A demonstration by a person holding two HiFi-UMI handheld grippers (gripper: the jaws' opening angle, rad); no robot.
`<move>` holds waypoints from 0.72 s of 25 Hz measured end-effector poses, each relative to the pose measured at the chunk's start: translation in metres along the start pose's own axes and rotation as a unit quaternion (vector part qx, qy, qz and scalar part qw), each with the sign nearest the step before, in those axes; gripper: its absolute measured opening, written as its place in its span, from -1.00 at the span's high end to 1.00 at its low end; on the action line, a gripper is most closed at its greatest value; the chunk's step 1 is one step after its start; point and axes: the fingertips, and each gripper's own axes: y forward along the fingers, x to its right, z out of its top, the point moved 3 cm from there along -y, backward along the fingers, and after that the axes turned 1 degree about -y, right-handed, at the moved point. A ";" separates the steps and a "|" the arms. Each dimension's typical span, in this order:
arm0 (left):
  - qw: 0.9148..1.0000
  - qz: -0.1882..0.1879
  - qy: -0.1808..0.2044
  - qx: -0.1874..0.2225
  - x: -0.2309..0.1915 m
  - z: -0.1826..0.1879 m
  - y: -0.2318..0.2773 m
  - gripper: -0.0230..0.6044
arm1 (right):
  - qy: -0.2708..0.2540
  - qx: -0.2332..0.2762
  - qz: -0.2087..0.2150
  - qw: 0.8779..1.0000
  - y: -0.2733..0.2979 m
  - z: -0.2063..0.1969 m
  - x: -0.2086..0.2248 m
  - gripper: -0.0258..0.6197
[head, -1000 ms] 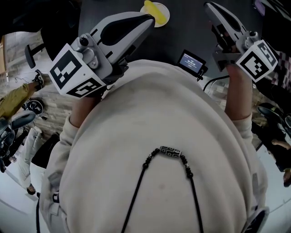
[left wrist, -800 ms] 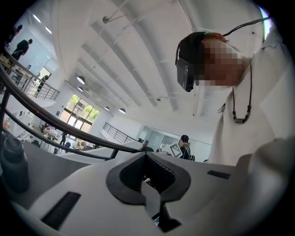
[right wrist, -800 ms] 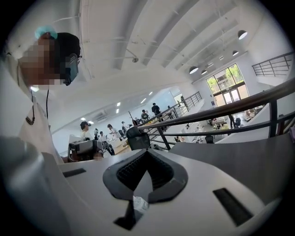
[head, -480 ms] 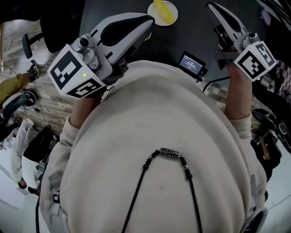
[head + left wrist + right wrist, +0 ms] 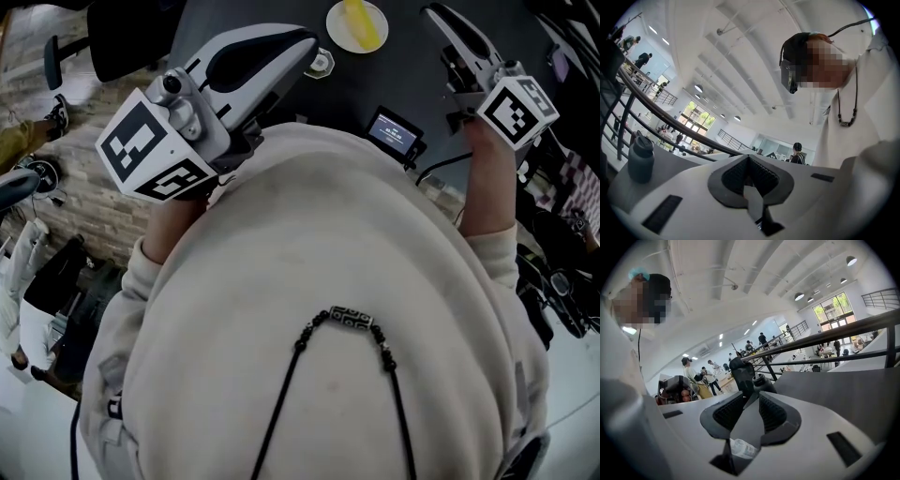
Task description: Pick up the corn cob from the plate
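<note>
In the head view a yellow corn cob (image 5: 361, 22) lies on a small pale plate (image 5: 339, 32) at the far side of a dark table (image 5: 398, 70). My left gripper (image 5: 309, 39) points toward the plate from the left and stays short of it. Its jaws are shut and hold nothing, and in the left gripper view (image 5: 749, 159) the pads meet. My right gripper (image 5: 433, 13) reaches out to the right of the plate, apart from it. Its jaws are opening, and in the right gripper view (image 5: 753, 397) a gap shows between the pads with nothing in it.
A small device with a lit screen (image 5: 394, 127) sits at the table's near edge between my arms. A little white hexagonal object (image 5: 321, 63) lies by the left gripper's tip. A grey bottle (image 5: 641, 159) and a dark bottle (image 5: 761, 380) stand further off. People stand in the hall behind.
The plate with the corn has shifted right and further into the head view. The white hexagonal object has come into sight. The right gripper's marker cube has turned and shifted slightly.
</note>
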 end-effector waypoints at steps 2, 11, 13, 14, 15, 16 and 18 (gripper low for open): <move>1.000 0.009 0.005 0.007 0.007 -0.002 -0.007 0.93 | -0.006 -0.009 0.003 1.000 0.002 -0.006 -0.001 0.61; 0.999 0.045 0.004 0.022 0.008 -0.011 -0.027 0.93 | 0.023 -0.047 0.009 0.999 0.022 -0.028 0.015 0.51; 0.998 0.051 0.003 0.024 0.009 -0.009 -0.033 0.93 | 0.024 -0.057 0.010 0.998 0.027 -0.030 0.015 0.48; 0.998 0.054 0.002 0.025 0.008 -0.008 -0.035 0.93 | 0.026 -0.062 0.011 0.998 0.031 -0.030 0.016 0.47; 0.998 0.058 0.000 0.026 0.006 -0.006 -0.037 0.93 | 0.030 -0.065 0.011 0.997 0.034 -0.030 0.018 0.46; 0.998 0.061 0.000 0.026 0.004 -0.006 -0.038 0.93 | 0.035 -0.067 0.010 0.997 0.037 -0.032 0.022 0.45; 0.997 0.067 0.000 0.025 0.001 -0.009 -0.038 0.93 | 0.046 -0.071 0.007 0.996 0.041 -0.038 0.031 0.44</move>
